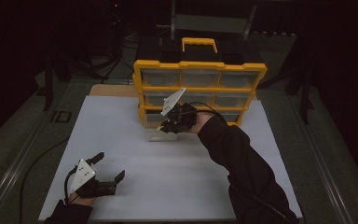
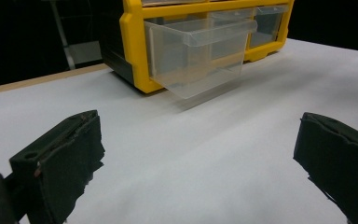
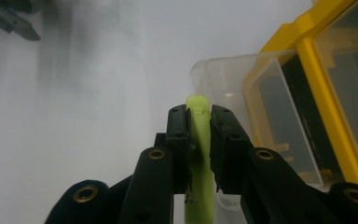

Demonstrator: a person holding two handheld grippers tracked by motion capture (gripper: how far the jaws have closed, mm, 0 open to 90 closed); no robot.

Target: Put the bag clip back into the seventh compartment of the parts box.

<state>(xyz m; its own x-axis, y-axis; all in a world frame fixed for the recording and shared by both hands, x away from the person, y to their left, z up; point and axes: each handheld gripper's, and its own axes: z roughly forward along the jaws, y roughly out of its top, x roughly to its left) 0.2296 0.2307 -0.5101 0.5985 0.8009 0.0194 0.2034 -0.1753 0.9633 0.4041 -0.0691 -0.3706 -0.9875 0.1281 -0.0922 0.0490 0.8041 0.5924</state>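
Observation:
A yellow organizer cabinet (image 1: pixel 199 70) with clear drawers stands at the far side of the white table (image 1: pixel 121 154). Its bottom left clear drawer (image 2: pixel 196 53) is pulled out and tilts down toward the table; the right gripper view also catches that drawer (image 3: pixel 235 74). My right gripper (image 1: pixel 168 125) hangs just above it, shut on a light green stick (image 3: pixel 199 154) that runs up between its jaws. At the near left corner of the table, my left gripper (image 1: pixel 109 167) rests open, with only bare tabletop between its fingers (image 2: pixel 60 158).
The cabinet has a yellow carry handle (image 1: pixel 199 43) on top and several shut drawers. A wooden board edge (image 1: pixel 114 89) shows behind the table at the left. Dark floor and stand legs surround the table.

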